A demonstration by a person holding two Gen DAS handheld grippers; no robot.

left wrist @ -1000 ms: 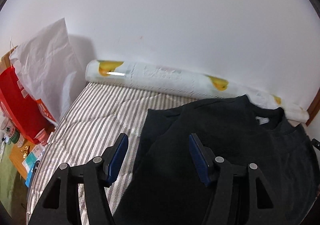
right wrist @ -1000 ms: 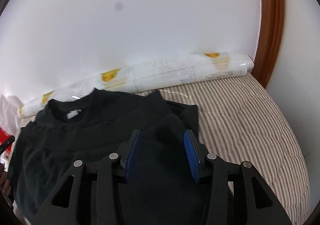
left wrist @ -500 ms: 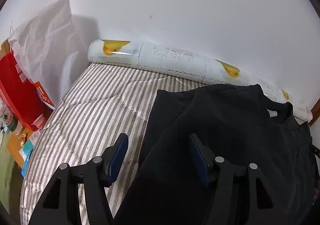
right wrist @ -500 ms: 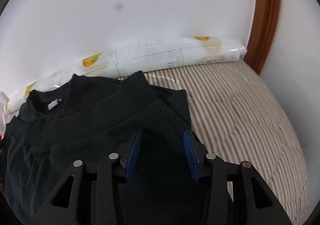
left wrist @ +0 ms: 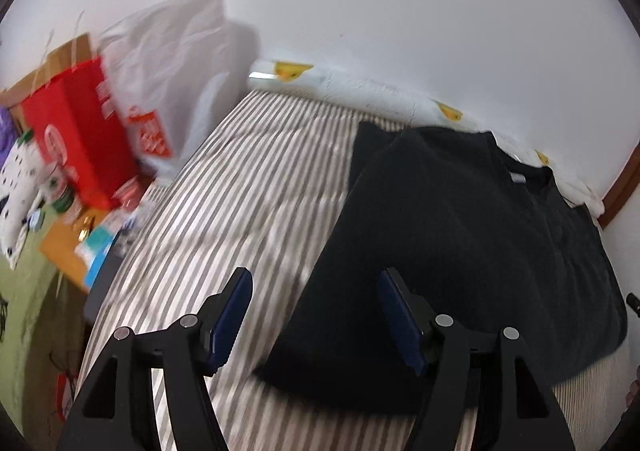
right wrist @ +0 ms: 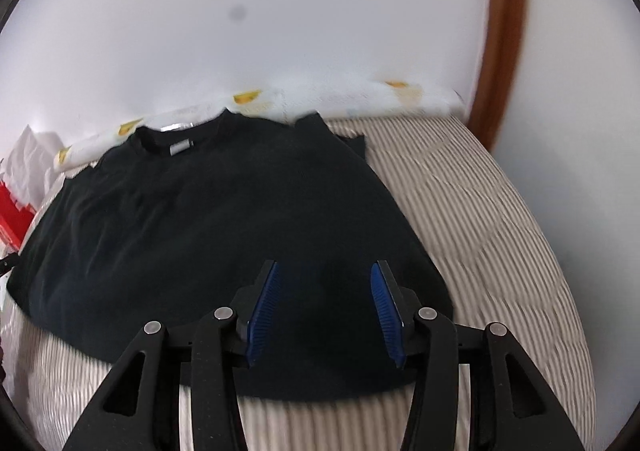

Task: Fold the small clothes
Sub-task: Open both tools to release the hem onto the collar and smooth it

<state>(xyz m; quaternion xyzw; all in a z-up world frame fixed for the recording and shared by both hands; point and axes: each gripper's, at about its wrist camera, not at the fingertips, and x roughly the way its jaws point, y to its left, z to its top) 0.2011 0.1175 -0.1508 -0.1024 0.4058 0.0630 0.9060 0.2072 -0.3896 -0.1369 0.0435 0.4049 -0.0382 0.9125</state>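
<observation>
Change: both grippers have pulled back from the black shirt [right wrist: 208, 227], lying flat on the striped bed [left wrist: 248, 187].
Left gripper [left wrist: 316, 315]: jaws opening, empty.
Right gripper [right wrist: 324, 311]: jaws opening, empty.
Meaning: next fold probably starts at the near hem.

Shirt on a mattress against the wall

The shirt [right wrist: 208, 227] lies on the mattress [right wrist: 480, 219], collar toward 12 o'clock, where a rolled sheet [right wrist: 280, 101] lies along the wall; at 9 o'clock, beside the mattress, stand a box [left wrist: 76, 131] and a bag [left wrist: 168, 67].
</observation>
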